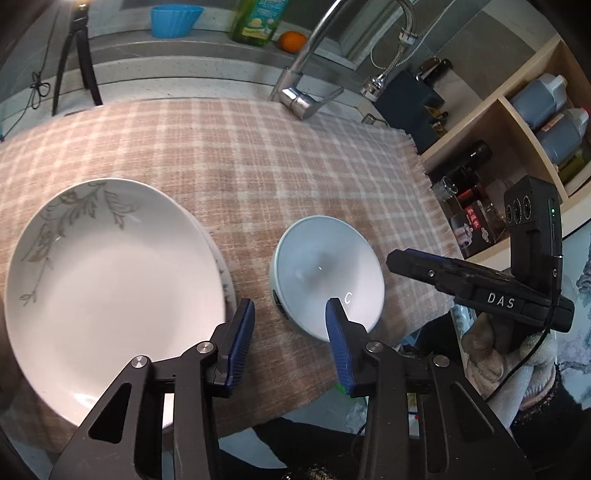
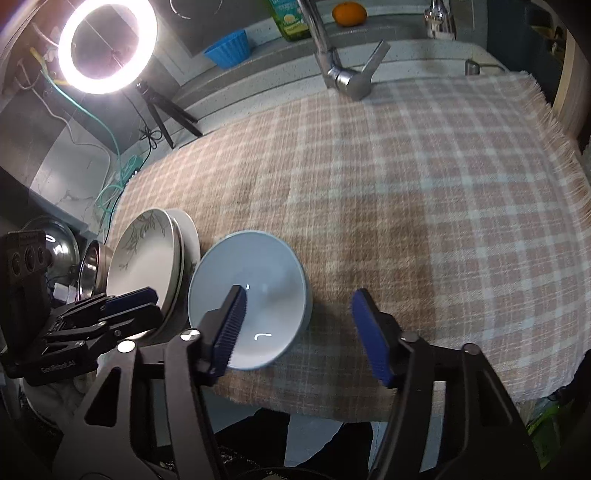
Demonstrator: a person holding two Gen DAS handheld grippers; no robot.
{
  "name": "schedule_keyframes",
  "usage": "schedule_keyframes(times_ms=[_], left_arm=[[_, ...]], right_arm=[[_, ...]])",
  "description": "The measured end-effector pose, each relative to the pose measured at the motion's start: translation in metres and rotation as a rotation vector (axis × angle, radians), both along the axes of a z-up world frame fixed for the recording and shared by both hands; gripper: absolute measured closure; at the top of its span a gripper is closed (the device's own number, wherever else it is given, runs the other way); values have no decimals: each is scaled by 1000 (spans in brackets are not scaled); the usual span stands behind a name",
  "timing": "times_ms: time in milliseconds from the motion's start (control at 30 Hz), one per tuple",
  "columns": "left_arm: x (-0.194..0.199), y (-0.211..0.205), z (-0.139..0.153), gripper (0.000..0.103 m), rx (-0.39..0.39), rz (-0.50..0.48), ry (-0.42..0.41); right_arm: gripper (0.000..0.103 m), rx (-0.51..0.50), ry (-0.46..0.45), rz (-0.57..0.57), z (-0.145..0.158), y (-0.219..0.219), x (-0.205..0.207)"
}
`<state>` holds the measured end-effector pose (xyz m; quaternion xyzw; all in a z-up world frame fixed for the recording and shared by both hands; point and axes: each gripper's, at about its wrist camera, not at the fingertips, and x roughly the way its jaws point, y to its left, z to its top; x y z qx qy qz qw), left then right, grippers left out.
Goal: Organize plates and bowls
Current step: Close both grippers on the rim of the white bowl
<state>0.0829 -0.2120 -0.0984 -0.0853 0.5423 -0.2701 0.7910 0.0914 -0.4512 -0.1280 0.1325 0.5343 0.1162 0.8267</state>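
Two plates (image 1: pixel 110 273) lie stacked just to the left of my left tool (image 1: pixel 290 314), so I judge that part done. One pale blue bowl (image 2: pixel 251 299) stands alone on the checked surface (image 2: pixel 406 184), under both tools. My left tool is released, with only cloth between its jaws. My right tool (image 2: pixel 299 306) is released too, astride the bowl's right rim. The bowl remains to place.

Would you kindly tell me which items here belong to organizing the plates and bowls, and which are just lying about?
Job: stacked white plates; pale blue bowl.
Lying about: orange; blue ribbed cup; oil bottle; ring light; faucet.
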Motion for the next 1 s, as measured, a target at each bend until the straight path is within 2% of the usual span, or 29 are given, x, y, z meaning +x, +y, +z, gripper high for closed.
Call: schedule_keyframes(times_ms=[67, 167, 300, 467, 533, 633, 667, 733, 1000], left_arm=[[1, -4, -2, 67, 7, -1, 6], [5, -9, -5, 78, 17, -6, 13], [11, -11, -12, 78, 24, 9, 31], [14, -15, -19, 81, 25, 4, 50], [15, -16, -22, 84, 26, 5, 60], [17, -17, -26, 85, 25, 8, 72], [17, -17, -27, 89, 27, 5, 72], [17, -18, -28, 89, 32, 1, 72], [18, -18, -26, 89, 30, -2, 61]], right_arm=[[50, 13, 14, 3, -6, -2, 0], [58, 32, 35, 0, -14, -5, 1], [66, 61, 57, 3, -21, -7, 3], [70, 60, 64, 22, -26, -2, 6], [78, 62, 71, 27, -29, -1, 8], [82, 64, 78, 31, -31, 0, 9], [83, 65, 79, 33, -32, 0, 9], [88, 66, 85, 35, -33, 1, 10], [91, 49, 82, 28, -33, 2, 11]])
